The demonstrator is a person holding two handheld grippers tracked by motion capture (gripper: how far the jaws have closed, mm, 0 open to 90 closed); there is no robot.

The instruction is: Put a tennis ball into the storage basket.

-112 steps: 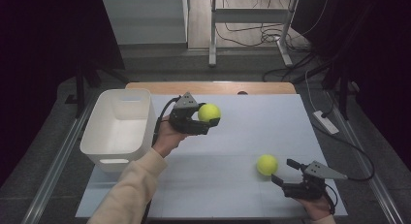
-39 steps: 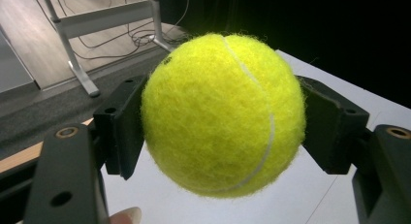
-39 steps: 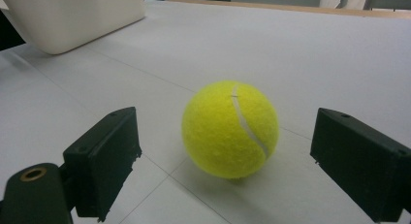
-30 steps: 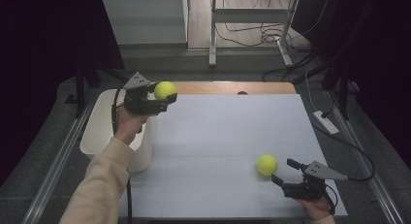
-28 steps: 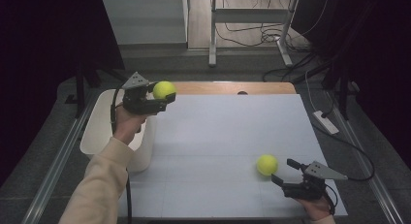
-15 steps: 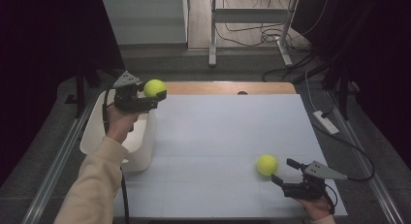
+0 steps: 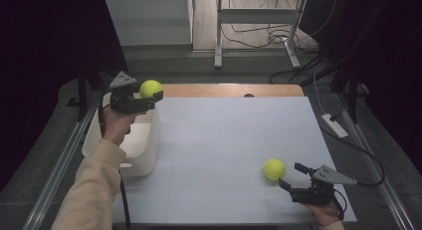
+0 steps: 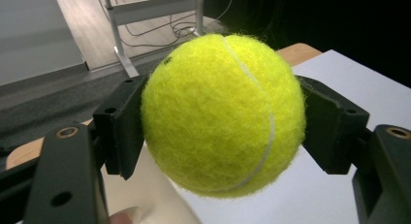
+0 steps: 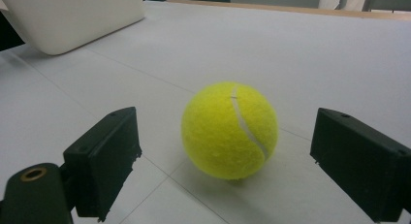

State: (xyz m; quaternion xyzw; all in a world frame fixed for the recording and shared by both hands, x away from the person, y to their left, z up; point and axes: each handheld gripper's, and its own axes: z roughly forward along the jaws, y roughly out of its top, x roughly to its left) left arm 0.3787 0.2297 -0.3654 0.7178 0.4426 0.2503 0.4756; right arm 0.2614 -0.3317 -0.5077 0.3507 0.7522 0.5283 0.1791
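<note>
resting near the table's front edge: right black two-jaw gripper (image 7: 291, 176), jaws spread wide and level with the surface. item just ahead of its tips: fuzzy yellow-green tennis ball (image 7: 274, 169), sitting on the white table top (image 7: 224, 140); in the right gripper view this ball (image 9: 229, 130) lies centred before the gap, touching neither jaw. farther off, at the table's left side: white plastic rectangular bin (image 7: 144, 145). above the bin's far end: left black two-jaw gripper (image 7: 151, 94), held aloft, pinching a second fuzzy yellow-green tennis ball (image 8: 224, 113), one jaw pressed to each flank.
</note>
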